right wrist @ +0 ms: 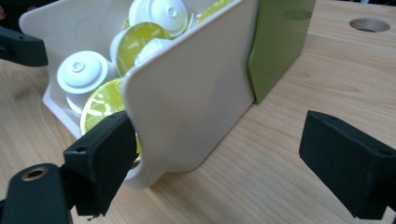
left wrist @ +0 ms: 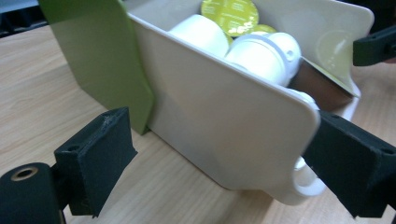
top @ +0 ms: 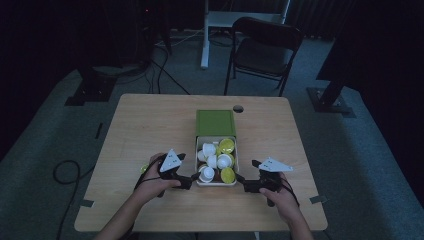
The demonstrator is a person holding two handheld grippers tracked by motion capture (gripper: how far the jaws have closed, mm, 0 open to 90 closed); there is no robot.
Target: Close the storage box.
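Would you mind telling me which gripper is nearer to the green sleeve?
Neither clearly. The left gripper and right gripper flank the white tray's near end; the green sleeve sits beyond.

Left tool (top: pixel 192 179) held in the left hand (top: pixel 155 182) at seven o'clock, jaws apart. Right tool (top: pixel 242 181) held in the right hand (top: pixel 280 195) at five o'clock, jaws apart, both aimed inward.
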